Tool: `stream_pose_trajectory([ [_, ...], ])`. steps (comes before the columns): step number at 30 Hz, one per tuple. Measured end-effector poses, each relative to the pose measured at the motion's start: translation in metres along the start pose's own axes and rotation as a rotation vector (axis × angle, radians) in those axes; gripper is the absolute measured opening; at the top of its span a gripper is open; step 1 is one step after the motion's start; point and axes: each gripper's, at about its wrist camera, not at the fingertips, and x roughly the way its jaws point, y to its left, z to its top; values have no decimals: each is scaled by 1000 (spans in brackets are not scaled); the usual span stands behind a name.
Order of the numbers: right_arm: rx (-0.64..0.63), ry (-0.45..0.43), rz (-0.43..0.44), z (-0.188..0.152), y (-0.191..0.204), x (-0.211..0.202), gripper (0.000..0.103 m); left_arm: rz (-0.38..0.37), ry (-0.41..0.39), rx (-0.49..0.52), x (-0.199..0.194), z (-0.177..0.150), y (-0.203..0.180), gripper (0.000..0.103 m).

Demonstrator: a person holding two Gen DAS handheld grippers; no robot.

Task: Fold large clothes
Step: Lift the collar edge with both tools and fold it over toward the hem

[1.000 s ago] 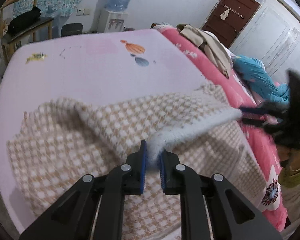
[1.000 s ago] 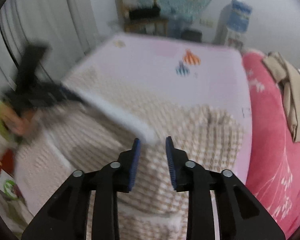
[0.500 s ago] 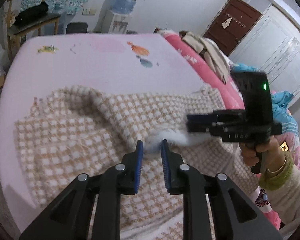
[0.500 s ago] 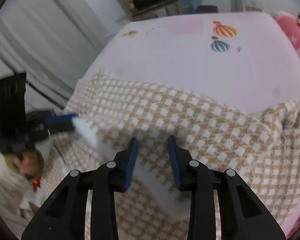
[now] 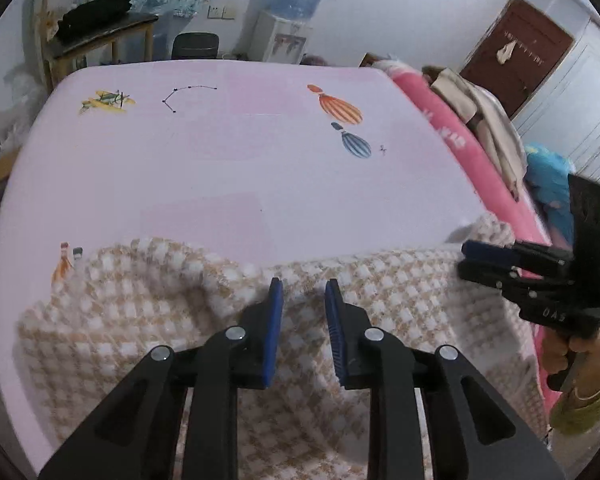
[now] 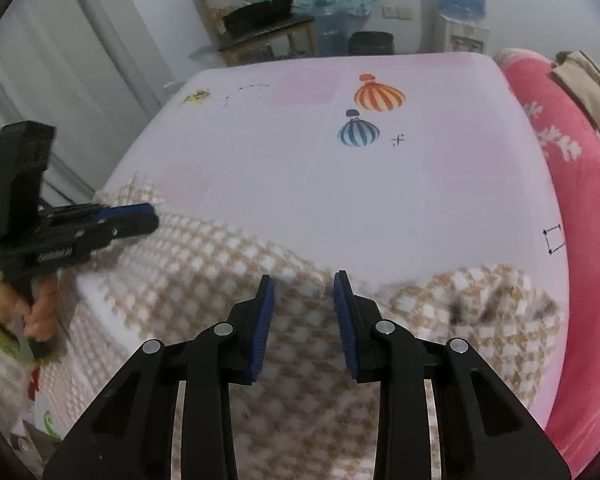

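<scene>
Two tongs are hovering over a checked garment (image 5: pixel 148 320) that is lying on the near part of a bed. The left tongs (image 5: pixel 300 300) are standing apart, with the blue pads (image 5: pixel 275 320) holding nothing; checked cloth is showing through the gap between them. The right tongs (image 6: pixel 303 304) are likewise standing apart and gripping nothing, with the cloth (image 6: pixel 204 280) lying below them.

The garment is beige and white, spread across the near edge of the pink sheet (image 5: pixel 220 160), rumpled rather than flat. In the left view a raised fold is running from the left side toward the middle, just ahead of the tongs. In the right view a bunched lump of it (image 6: pixel 480 304) is sitting at the right, near the edge of the sheet, and a white underside is showing along the left border.

In the left view the right tongs (image 5: pixel 470 258) are appearing at the right edge, pointing left over the garment's far corner; from that side I cannot tell how their fingers are standing. In the right view the left tongs (image 6: pixel 150 216) are appearing at the left, over the garment's far left corner.

Printed balloons (image 6: pixel 379 98) are showing on the bare sheet beyond the garment. A pink quilt (image 6: pixel 572 208) is lying alongside the sheet on the right.
</scene>
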Motion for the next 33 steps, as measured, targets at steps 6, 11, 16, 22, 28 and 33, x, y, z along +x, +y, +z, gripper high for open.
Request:
stream_pose_trajectory([
  [6, 17, 14, -33, -13, -2, -23, 24, 26, -65, 120, -32, -6, -14, 22],
  [11, -45, -24, 77, -5, 30, -26, 25, -22, -32, 257, -24, -7, -58, 22],
  [16, -150, 56, 28, -29, 45, -6, 25, 153, 51, 411, 2, -38, -85, 21],
  [22, -154, 68, 12, -67, 28, -33, 25, 126, 68, 386, -13, -62, -66, 22],
  [28, -17, 29, 20, -62, 7, -60, 43, 98, 60, 342, -13, -63, -63, 22],
  [33, 83, 84, 63, -53, -9, -33, 22, 72, 45, 304, -15, -65, -58, 22],
])
